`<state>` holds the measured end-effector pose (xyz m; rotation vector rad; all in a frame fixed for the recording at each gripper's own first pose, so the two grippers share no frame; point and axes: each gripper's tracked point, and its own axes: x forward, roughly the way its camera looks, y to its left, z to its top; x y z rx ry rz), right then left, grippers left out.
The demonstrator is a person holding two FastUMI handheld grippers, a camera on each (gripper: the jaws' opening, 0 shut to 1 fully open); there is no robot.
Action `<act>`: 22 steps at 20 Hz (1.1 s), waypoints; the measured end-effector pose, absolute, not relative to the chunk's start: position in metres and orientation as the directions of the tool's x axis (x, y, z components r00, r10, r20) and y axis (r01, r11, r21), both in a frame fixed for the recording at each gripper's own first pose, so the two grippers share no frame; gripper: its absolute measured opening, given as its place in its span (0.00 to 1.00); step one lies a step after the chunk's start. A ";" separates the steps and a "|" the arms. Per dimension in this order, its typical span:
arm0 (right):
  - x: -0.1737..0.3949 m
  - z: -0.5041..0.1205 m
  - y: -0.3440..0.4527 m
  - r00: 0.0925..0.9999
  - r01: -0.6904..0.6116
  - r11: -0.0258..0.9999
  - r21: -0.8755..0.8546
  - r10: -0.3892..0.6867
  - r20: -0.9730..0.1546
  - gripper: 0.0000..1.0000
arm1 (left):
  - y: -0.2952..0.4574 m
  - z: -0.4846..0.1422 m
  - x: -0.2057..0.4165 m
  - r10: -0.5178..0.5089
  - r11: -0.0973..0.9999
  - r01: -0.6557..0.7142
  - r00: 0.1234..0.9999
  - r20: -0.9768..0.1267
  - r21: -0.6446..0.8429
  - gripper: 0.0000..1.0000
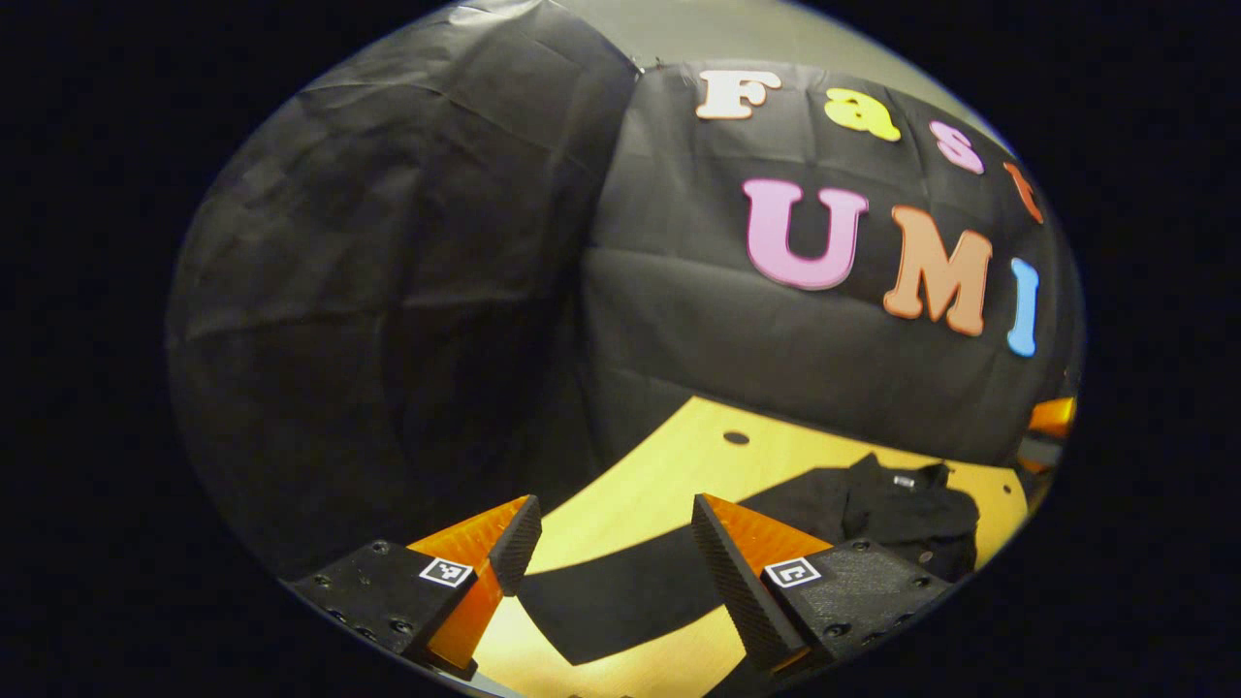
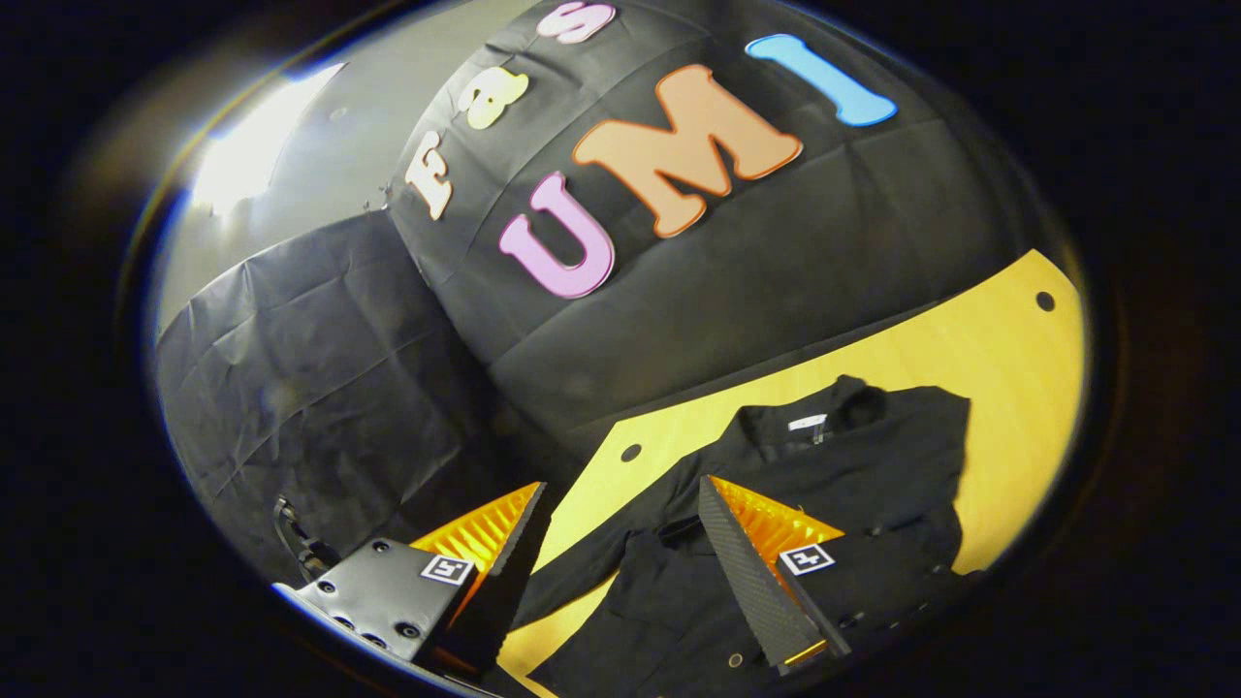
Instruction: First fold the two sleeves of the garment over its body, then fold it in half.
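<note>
Tongs on both sides are being held wide open and empty above the tabletop (image 1: 640, 485), the left tongs (image 1: 616, 543) over the outstretched sleeve (image 1: 620, 591), running rightward toward the garment (image 2: 834, 465), the right tongs (image 2: 620, 538) over its body.

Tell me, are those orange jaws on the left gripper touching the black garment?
Cannot tell. In the left gripper view, the left gripper is open above the garment's sleeve, but no gap or contact shows plainly.

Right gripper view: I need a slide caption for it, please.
Open right gripper hovers above a black garment spread on the yellow table.
</note>
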<state>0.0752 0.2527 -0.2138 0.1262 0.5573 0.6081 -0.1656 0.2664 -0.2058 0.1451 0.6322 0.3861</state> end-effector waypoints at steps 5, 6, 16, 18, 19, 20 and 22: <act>0.059 -0.186 0.209 0.778 -0.435 0.877 0.203 0.479 -0.406 0.98 | 0.291 -0.278 -0.215 0.431 0.902 -0.302 0.586 -0.686 0.309 0.94; 0.055 -0.181 0.203 0.792 -0.420 0.886 0.194 0.463 -0.398 0.98 | 0.298 -0.285 -0.225 0.445 0.895 -0.307 0.555 -0.703 0.324 0.94; 0.044 -0.095 0.136 0.934 -0.265 0.952 0.152 0.293 -0.207 0.98 | 0.306 -0.325 -0.248 0.483 0.876 -0.262 0.497 -0.721 0.406 0.94; 0.046 -0.092 0.119 0.946 -0.231 0.965 0.126 0.253 -0.205 0.98 | 0.304 -0.323 -0.247 0.476 0.879 -0.285 0.503 -0.721 0.382 0.96; 0.047 -0.094 0.110 0.950 -0.212 0.971 0.114 0.232 -0.210 0.98 | 0.305 -0.323 -0.249 0.474 0.880 -0.295 0.487 -0.733 0.373 0.96; 0.046 -0.093 0.104 0.952 -0.198 0.974 0.111 0.218 -0.215 0.98 | 0.306 -0.320 -0.250 0.468 0.883 -0.285 0.489 -0.736 0.372 0.96; 0.044 -0.092 0.100 0.953 -0.184 0.975 0.123 0.207 -0.219 0.98 | 0.303 -0.318 -0.249 0.445 0.895 -0.256 0.493 -0.748 0.365 0.93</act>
